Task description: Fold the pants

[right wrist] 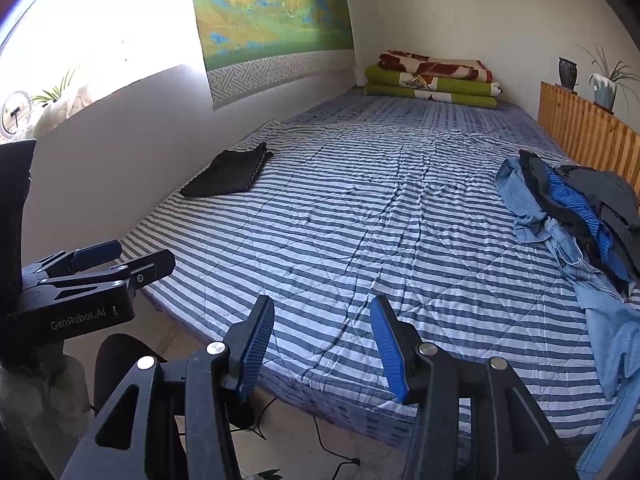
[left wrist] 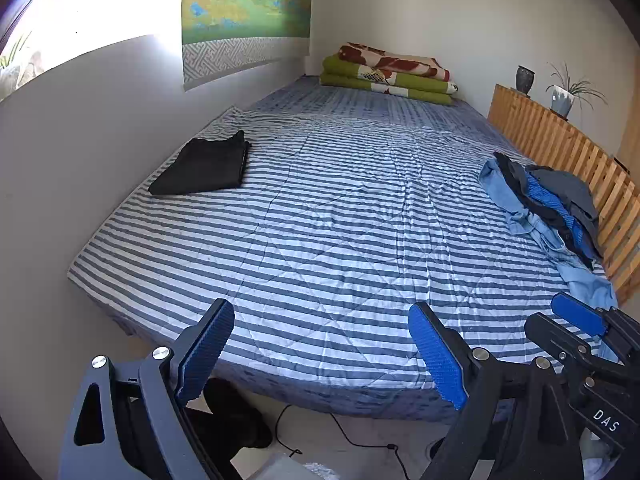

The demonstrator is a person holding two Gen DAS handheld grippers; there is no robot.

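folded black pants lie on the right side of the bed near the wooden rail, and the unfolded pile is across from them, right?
Not quite. The black pants lie on the left side, by the wall; the pile sits by the rail. The right wrist view shows it.

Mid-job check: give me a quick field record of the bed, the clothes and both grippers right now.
surface: striped bed cover, middle bare
folded: black pants, flat, far left by the wall
unfolded: heap of clothes, blue denim and dark pieces, right edge by the wooden slats
far end: stacked blankets
left gripper: jaws wide, nothing between
right gripper: jaws apart, nothing between
next: probably pull pants from the heap
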